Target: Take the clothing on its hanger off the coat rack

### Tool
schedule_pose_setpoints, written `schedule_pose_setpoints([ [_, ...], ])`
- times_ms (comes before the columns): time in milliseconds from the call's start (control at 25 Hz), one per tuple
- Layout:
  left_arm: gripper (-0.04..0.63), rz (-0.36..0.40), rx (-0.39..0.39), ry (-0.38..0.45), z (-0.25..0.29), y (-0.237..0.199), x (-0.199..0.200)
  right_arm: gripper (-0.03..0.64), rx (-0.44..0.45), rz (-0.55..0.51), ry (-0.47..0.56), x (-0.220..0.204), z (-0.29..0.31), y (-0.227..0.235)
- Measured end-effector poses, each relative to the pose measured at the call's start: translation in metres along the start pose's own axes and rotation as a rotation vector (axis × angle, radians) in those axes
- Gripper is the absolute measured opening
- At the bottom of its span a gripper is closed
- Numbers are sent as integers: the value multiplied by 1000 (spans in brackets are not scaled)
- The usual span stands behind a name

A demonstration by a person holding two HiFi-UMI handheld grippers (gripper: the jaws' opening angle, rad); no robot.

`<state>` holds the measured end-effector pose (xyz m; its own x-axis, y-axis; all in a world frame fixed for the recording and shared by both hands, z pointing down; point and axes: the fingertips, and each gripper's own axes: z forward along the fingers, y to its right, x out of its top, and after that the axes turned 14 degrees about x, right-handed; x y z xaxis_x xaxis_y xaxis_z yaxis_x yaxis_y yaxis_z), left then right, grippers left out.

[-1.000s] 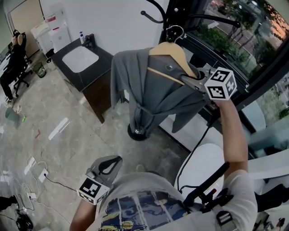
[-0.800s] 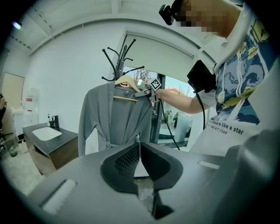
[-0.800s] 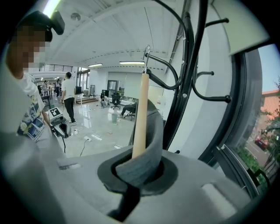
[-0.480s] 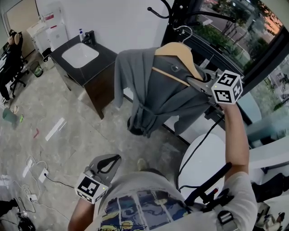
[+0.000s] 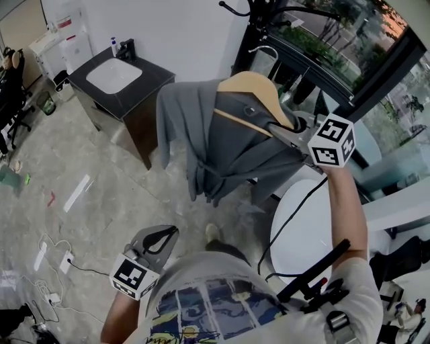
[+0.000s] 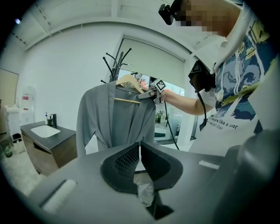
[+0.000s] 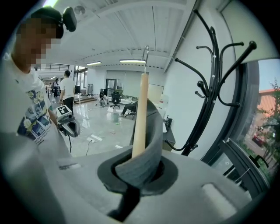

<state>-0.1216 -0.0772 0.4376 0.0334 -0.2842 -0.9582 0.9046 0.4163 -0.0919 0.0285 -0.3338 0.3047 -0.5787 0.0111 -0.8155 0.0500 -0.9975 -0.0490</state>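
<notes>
A grey garment hangs on a wooden hanger, held up in the air by my right gripper. That gripper is shut on the hanger's right shoulder, pinching wood and grey fabric together. The hanger's metal hook is free, and the black coat rack stands apart to its right. In the head view the coat rack is at the top, behind the garment. My left gripper hangs low by my waist, shut and empty, pointing at the garment.
A dark counter with a white sink stands at the back left. A white round seat is below my right arm. Cables and a power strip lie on the floor. A window wall runs on the right. A person stands far off.
The garment and hanger have come away from the rack toward me, and the rack's hooks now sit farther up and behind. The left gripper has stayed low.
</notes>
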Motion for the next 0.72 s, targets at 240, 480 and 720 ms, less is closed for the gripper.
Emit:
schedule_pose_setpoints([
  [240, 17, 16, -22, 1, -16, -1, -11, 2, 18, -15, 23, 9, 6, -53],
  [480, 17, 0, -46, -17, -29, 7, -14, 2, 41, -23, 45, 14, 12, -98],
  [720, 17, 14, -71, -19, -41, 15, -20, 2, 57, -29, 51, 11, 17, -139],
])
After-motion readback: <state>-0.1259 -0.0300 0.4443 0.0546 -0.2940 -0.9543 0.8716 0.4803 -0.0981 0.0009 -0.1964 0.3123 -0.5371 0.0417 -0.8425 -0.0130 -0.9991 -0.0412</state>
